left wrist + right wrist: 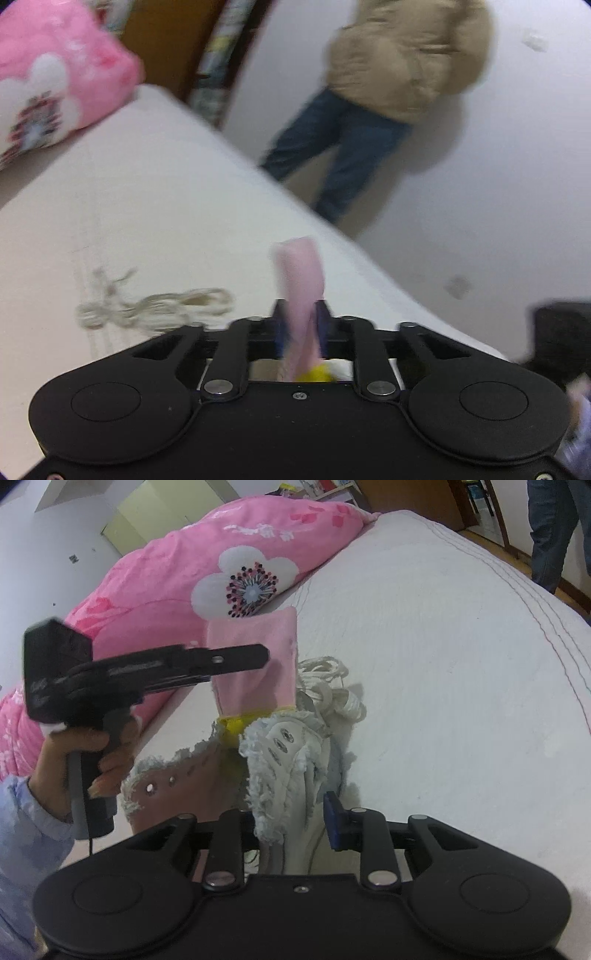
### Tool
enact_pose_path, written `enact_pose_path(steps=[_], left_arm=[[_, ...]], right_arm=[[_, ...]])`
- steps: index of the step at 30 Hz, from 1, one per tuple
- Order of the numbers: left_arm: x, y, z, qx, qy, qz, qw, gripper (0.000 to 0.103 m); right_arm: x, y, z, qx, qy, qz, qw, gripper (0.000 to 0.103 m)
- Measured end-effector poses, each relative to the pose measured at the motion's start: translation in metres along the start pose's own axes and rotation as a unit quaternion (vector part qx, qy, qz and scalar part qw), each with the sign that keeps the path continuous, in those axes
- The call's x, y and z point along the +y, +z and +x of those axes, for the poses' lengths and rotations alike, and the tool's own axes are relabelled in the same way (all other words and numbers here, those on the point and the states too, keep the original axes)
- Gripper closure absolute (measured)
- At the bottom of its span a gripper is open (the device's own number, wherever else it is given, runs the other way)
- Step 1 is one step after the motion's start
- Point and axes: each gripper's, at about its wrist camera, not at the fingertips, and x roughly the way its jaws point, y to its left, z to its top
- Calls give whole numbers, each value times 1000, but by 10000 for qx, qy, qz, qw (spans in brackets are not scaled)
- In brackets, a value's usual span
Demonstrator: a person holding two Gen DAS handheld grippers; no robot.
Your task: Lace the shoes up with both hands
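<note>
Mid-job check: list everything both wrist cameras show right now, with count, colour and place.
shoe: one, pale grey-white with frayed edges and empty eyelets, on the bed in front of the right gripper
shoe tongue: one, pink with a yellow base, pulled upright, clamped by the left gripper
shoelace: one white bundle, on the bed just beyond the shoe
bed: one, white quilted cover, under everything
quilt: one, pink with white flowers, far side of the bed
bystander: one, beige jacket, blue jeans, standing by the wall
left gripper: black, shut on the tongue
right gripper: black, open around the shoe's edge
hand: one, lilac sleeve, holding the left gripper's handle
</note>
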Motion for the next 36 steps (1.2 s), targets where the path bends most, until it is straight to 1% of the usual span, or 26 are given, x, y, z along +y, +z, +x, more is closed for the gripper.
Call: enact_pose_path(steps=[1,2,4,5,7,9,11,13,16,18,21,25,26,27,28,29,30,31,32,33,34,35,36], left_arm=[[-3,-1,0,38,-23,99,9999,92],[-7,-4,-2,120,-78,252,9996,92],[-12,-7,-2,147,-24,453,9989,92],[-17,-8,-2,157,16,623,9979,92],[-26,-12,-3,266,-4,985,9948,92],[-32,-16,-3,344,-13,1228,9918,92],[-38,-21,-6,430,-29,1521,9874,92],[-42,-27,-8,497,-28,1699,9842,92],[-48,-31,-10,559,-52,1843,9813,92],[-52,-32,-12,650,-17,2089,9758,93],[-61,-35,-15,773,122,2499,9651,93],[-78,-45,-16,871,332,3095,9463,93],[-82,-44,-13,888,361,3175,9434,94],[-89,-45,-10,933,437,3389,9352,95],[-92,-45,-8,969,493,3537,9290,95],[-98,-47,-6,1035,568,3748,9195,95],[-107,-51,-2,1126,677,4077,9036,95],[-113,-54,1,1192,758,4314,8910,95],[-123,-60,7,1316,896,4718,8672,95],[-132,-66,12,1478,1015,5118,8402,95],[-137,-71,16,1578,1091,5392,8201,95],[-145,-78,22,1728,1201,5763,7897,95],[-148,-81,25,1800,1236,5905,7769,95]], right_arm=[[-1,1,0,5,30,58,10000,79],[0,1,0,-20,-32,7,10000,78],[3,0,-1,-73,-164,-106,9998,74],[5,0,-1,-100,-230,-163,9996,73],[8,0,-2,-153,-361,-276,9988,73],[11,0,-2,-206,-493,-389,9978,72],[14,-1,-3,-260,-624,-502,9964,69],[17,-1,-4,-313,-755,-615,9948,67],[25,-3,-5,-401,-931,-884,9909,66],[30,-4,-5,-460,-1047,-1064,9877,66],[38,-6,-6,-547,-1220,-1333,9820,66],[27,0,-8,-484,-1049,-974,9885,65],[26,0,-7,-472,-1027,-921,9893,65],[25,1,-7,-461,-1005,-869,9901,65],[21,2,-7,-434,-943,-744,9918,65],[16,3,-7,-405,-879,-616,9934,65],[12,4,-7,-377,-814,-487,9948,64],[9,4,-6,-352,-764,-409,9956,64],[6,4,-6,-328,-715,-334,9963,64],[7,3,-5,-328,-709,-337,9964,64],[7,2,-5,-328,-705,-344,9964,63],[8,2,-4,-323,-697,-365,9964,63],[7,2,-3,-322,-674,-341,9966,63]])
